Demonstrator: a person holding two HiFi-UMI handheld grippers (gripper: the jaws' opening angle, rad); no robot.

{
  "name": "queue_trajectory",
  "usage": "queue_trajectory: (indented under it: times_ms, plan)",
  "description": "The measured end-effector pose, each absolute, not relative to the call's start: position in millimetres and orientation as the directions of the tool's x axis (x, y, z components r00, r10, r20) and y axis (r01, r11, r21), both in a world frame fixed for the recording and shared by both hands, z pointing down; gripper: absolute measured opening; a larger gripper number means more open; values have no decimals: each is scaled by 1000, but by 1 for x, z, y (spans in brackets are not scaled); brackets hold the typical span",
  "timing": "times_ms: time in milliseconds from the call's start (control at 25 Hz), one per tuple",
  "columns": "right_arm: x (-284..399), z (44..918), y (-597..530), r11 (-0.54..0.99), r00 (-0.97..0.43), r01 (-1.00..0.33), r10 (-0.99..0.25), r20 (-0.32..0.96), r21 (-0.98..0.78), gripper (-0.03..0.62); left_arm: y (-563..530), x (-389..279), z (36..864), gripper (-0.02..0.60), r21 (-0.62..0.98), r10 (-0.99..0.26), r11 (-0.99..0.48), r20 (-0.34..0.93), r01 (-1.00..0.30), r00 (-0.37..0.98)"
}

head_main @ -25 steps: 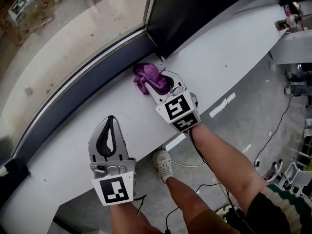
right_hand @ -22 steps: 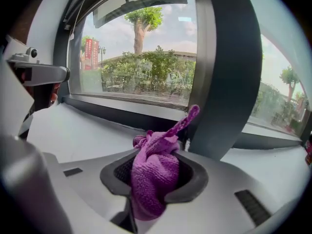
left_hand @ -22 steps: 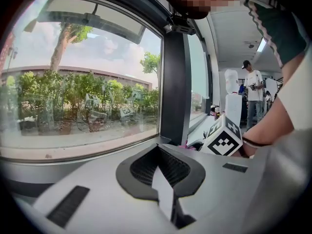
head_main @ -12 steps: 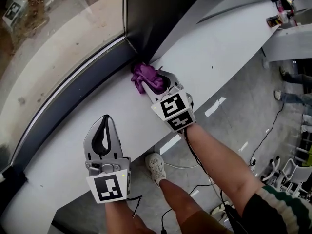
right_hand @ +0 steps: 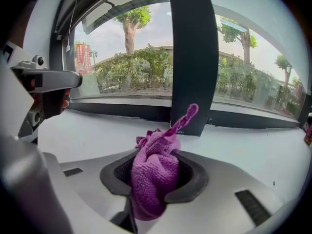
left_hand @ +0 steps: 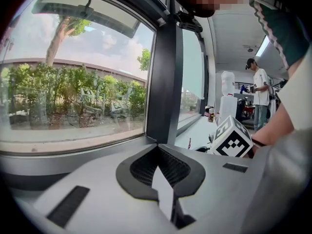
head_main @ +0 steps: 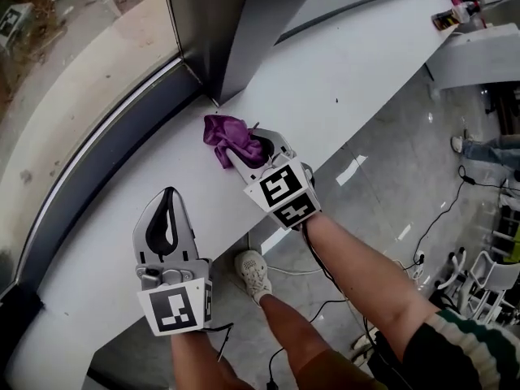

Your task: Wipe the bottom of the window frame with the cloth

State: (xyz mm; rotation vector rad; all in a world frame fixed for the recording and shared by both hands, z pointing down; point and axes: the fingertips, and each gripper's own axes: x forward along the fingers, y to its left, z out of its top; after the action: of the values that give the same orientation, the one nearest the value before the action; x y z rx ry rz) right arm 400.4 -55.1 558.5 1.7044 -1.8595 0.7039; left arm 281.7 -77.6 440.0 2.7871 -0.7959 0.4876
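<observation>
A crumpled purple cloth (head_main: 227,136) is pinched in my right gripper (head_main: 244,149), which is shut on it over the white sill (head_main: 341,71). The cloth lies a short way in front of the corner where the dark upright post (head_main: 236,31) meets the window frame's dark bottom rail (head_main: 106,157). In the right gripper view the cloth (right_hand: 155,167) bulges out of the right gripper (right_hand: 153,182), and one tail points at the post (right_hand: 187,57) and the rail (right_hand: 122,112). My left gripper (head_main: 167,195) rests on the sill nearer me, shut and empty; the left gripper (left_hand: 159,167) faces the rail (left_hand: 73,155).
The sill's front edge drops to a floor with cables (head_main: 439,218) and the person's shoe (head_main: 253,271). Small items (head_main: 453,13) stand at the sill's far right end. A person (left_hand: 257,92) stands in the room in the left gripper view.
The right gripper has drawn the cloth a little back from the corner at the post's foot, and the head view has swung right. The left gripper stays on the sill.
</observation>
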Motion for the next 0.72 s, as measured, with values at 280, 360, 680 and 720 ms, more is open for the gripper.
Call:
queue_trajectory:
  times_ms: [280, 360, 680, 720]
  plan:
    - [396, 561, -14, 50, -68, -998, -717, 694, -47, 141, -50, 287, 447, 8, 109, -434, -856, 379, -505, 817]
    - [396, 561, -5, 44, -62, -998, -714, 697, -44, 141, -44, 289, 449, 8, 111, -420, -864, 380, -492, 824]
    - [393, 560, 28, 27, -59, -998, -711, 700, -57, 141, -22, 291, 448, 8, 117, -387, -879, 391, -463, 835]
    - [392, 561, 31, 26, -60, -998, -710, 701, -58, 141, -20, 290, 449, 8, 119, -386, -879, 393, -462, 835]
